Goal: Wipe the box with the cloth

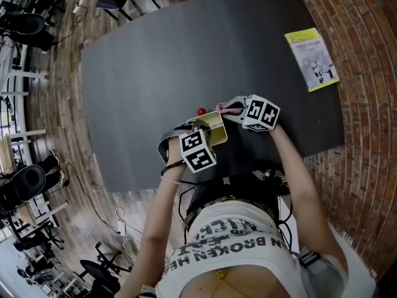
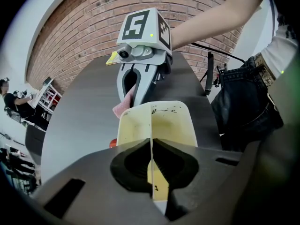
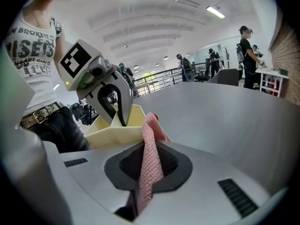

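Observation:
A pale yellow open box (image 1: 217, 133) stands near the front edge of the dark table (image 1: 186, 48). My left gripper (image 1: 208, 135) points steeply down and is shut on the box's near wall (image 2: 157, 125); in the left gripper view the thin wall runs straight between the closed jaws (image 2: 151, 142). My right gripper (image 1: 226, 109) is shut on a pink knitted cloth (image 3: 151, 153). The cloth's free end (image 2: 123, 105) touches the box's far outer corner. In the right gripper view the box (image 3: 117, 128) lies just beyond the cloth, with the left gripper (image 3: 123, 122) standing in it.
A small red object (image 1: 201, 112) lies on the table right behind the box. A yellow-green booklet (image 1: 312, 59) sits at the table's far right. Brick floor surrounds the table. Several people stand far off in the room (image 3: 246, 46).

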### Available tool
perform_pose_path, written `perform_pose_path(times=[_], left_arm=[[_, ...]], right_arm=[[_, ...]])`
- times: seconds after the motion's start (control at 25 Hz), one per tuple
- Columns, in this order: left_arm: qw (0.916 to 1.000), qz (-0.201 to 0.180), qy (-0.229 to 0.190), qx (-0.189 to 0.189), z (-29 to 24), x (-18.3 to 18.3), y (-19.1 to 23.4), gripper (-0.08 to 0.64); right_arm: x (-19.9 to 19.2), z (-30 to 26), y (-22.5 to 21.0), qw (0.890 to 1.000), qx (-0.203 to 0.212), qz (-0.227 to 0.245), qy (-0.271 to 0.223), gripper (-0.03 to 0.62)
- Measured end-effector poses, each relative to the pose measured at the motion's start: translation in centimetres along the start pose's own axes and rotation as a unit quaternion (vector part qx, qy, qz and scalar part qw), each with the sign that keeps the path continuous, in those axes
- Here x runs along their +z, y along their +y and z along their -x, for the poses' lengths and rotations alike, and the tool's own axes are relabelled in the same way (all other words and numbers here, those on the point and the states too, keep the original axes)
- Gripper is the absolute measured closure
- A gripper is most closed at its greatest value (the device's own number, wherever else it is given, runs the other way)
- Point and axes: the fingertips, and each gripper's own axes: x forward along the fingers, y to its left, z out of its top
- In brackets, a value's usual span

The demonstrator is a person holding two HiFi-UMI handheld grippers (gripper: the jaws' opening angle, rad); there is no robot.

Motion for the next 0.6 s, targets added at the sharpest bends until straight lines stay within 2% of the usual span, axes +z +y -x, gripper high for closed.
perform_pose_path(times=[0.2,0.28,0.4,0.48,0.6], left_arm=[[0.9999,-0.01,0.006,-0.003,0.2,-0.2,-0.1,0.528],[1.0,0.002,-0.008,0.004,1.3,-0.3,0.3,0.502],[0.9982,0.036,-0.046,0.011,3.2,-0.4,0.8,0.492],[0.9943,0.06,-0.085,0.023,4.0,-0.1,1.0,0.492],[0.9808,0.107,-0.154,0.052,5.1,0.2,1.3,0.494]], right_arm=[[-0.5,1.8,-0.6,0.997,-0.065,-0.036,-0.018,0.575],[-0.3,3.0,-0.3,0.994,-0.087,-0.055,-0.037,0.575],[0.1,4.7,0.4,0.989,-0.116,-0.072,-0.059,0.575],[0.3,5.6,1.0,0.987,-0.133,-0.067,-0.065,0.575],[1.3,7.1,2.1,0.984,-0.156,-0.041,-0.074,0.575]])
